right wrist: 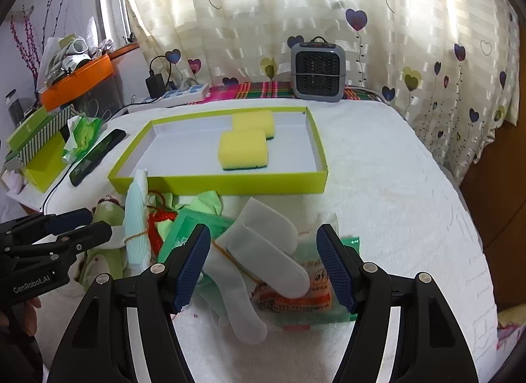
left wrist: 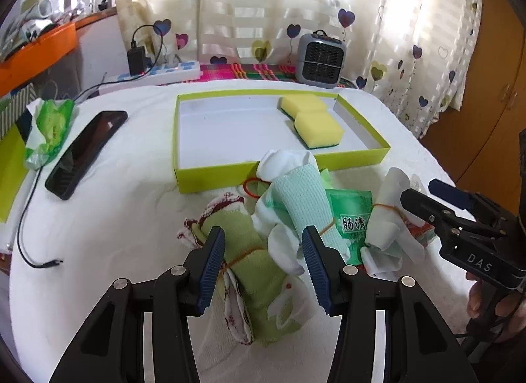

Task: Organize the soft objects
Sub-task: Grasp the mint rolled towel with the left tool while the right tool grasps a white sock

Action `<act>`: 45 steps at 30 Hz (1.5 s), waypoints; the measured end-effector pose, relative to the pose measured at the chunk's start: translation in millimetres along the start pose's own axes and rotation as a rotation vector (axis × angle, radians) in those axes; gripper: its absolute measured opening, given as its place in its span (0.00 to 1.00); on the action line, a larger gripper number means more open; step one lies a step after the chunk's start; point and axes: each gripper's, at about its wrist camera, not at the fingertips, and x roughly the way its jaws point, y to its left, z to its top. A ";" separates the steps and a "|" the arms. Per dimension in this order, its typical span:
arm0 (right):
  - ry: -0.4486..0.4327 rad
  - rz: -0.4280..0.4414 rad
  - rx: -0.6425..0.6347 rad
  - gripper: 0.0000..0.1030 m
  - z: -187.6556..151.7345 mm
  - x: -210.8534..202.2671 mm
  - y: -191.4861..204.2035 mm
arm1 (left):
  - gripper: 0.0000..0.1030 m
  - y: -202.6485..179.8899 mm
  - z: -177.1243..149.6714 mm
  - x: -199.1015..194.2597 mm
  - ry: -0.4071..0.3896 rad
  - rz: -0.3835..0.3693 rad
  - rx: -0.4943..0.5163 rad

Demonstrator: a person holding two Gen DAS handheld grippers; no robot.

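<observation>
Left gripper (left wrist: pixel 263 268) fingers stood apart, straddling green rolled cloth (left wrist: pixel 253 271) bound with rubber band; roll's long axis ran along fingers, far end pointing toward lime tray (left wrist: pixel 282 165). Mint sock roll (left wrist: pixel 305 205) lay just beyond right fingertip, angled toward tray. Right gripper (right wrist: pixel 264 268) fingers apart, white sock bundle (right wrist: pixel 263 251) between them, long axis diagonal. Two yellow sponges (right wrist: pixel 245 149) sat inside tray, touching.
</observation>
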 end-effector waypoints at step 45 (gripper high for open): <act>0.044 -0.003 0.048 0.50 -13.1 22.9 1.7 | 0.60 -14.1 12.1 2.5 0.006 -0.090 -0.043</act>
